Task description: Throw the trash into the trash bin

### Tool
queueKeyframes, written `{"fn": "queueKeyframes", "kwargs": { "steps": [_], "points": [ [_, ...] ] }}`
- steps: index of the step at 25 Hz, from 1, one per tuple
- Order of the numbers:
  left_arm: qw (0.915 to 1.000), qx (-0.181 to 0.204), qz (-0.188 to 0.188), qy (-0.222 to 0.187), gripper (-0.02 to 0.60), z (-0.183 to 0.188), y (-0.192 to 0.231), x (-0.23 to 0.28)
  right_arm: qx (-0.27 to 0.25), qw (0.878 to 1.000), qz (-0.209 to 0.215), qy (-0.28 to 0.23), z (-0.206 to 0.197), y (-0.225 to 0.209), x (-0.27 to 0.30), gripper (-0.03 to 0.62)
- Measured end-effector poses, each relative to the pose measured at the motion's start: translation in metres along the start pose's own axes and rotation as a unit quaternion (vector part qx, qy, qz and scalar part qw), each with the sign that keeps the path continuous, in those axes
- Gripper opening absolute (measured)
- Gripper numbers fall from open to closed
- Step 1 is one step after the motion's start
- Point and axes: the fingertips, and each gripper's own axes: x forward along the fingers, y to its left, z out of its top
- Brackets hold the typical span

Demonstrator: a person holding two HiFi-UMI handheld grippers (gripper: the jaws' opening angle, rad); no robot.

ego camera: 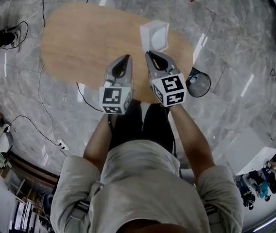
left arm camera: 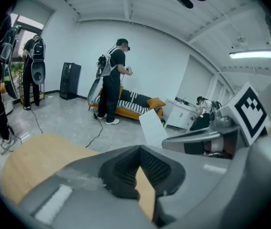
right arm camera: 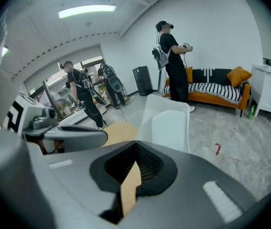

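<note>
Left claw (ego camera: 127, 58) and right claw (ego camera: 147, 54) are both pinched shut, empty. A white box (ego camera: 154, 35) sits just ahead of them.

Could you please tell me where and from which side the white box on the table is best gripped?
Grip the white box by its near wall, coming down from above with one jaw inside and one outside. It looks open-topped with thin upright walls, and its body seems too wide to span. The right gripper, shut, sits closest and must open first.
</note>
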Motion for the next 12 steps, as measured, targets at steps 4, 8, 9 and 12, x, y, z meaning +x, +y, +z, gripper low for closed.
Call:
{"fn": "queueKeyframes", "kwargs": {
  "steps": [4, 8, 9, 12],
  "points": [
    [0.9993, 0.011, -0.008, -0.034, 0.018, 0.048, -0.038, -0.025, -0.013, 0.999, -0.01, -0.038, 0.039, 0.01, -0.056, 0.009],
    [0.9971, 0.013, -0.018, -0.073, 0.018, 0.091, -0.08, -0.052, -0.027, 0.996, -0.036, -0.076, 0.066, 0.018, -0.121, 0.009],
    [0.9964, 0.016, -0.024, -0.079, 0.018, 0.1, -0.093, -0.055, -0.03, 0.995, -0.048, -0.087, 0.071, 0.015, -0.138, 0.009],
    [0.994, 0.036, -0.051, -0.09, 0.018, 0.12, -0.136, -0.06, -0.033, 0.989, -0.084, -0.118, 0.083, -0.001, -0.186, 0.009]
  ]
}}
